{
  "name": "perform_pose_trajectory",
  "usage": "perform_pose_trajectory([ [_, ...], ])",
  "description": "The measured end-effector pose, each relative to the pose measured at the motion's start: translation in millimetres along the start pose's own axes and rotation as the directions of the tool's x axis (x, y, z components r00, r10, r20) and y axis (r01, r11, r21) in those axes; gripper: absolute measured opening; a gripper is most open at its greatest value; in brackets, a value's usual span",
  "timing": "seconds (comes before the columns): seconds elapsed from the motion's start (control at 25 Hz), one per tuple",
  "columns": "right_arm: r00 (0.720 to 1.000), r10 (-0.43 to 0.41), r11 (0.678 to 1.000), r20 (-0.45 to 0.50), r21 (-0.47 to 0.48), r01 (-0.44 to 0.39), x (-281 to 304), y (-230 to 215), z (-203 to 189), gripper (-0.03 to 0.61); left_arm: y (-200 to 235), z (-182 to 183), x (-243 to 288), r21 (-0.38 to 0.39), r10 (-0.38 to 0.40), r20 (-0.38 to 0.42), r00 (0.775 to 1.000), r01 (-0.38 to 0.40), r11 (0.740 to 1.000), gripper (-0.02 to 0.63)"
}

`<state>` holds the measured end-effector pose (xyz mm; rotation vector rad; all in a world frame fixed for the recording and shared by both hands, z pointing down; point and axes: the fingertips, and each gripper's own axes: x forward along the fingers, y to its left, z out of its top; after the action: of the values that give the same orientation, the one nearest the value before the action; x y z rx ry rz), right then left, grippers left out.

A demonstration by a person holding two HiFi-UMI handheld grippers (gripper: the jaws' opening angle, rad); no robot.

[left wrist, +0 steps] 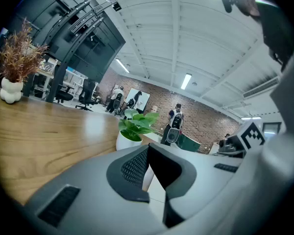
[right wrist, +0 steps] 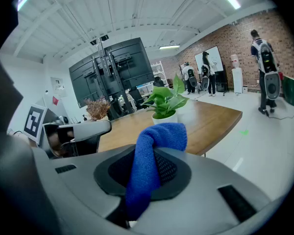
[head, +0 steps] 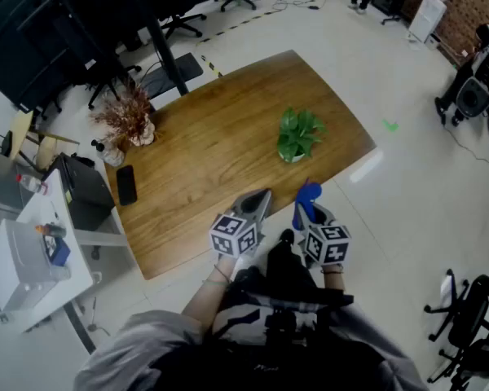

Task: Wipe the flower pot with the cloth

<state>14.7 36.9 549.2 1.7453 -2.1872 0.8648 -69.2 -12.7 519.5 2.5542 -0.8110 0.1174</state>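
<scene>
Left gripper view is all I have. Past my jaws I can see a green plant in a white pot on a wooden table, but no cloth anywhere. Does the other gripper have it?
Observer: Yes. The right gripper is shut on a blue cloth.
Operator: Is the cloth on the pot?
Observer: No. The flower pot stands apart from it, further in on the table. The right gripper is back at the near edge.
Operator: Anything else lying on the table that I can't see?
Observer: A black phone lies flat near the table's left end, well away from the pot.
</scene>
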Motion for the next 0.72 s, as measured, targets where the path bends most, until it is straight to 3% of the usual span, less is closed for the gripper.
perform_pose_trajectory([
  [0.4,0.999,-0.031,0.995,-0.041,-0.098,0.027,36,-85,46,0.057,18,-7,65,-0.031,0.055,-0.073,0.996,-0.058,0.998,0.005],
  [0.72,0.996,0.056,0.989,-0.066,-0.130,-0.064,75,-106,69,0.057,31,-10,86,-0.041,0.119,-0.102,0.988,-0.124,0.991,0.005],
])
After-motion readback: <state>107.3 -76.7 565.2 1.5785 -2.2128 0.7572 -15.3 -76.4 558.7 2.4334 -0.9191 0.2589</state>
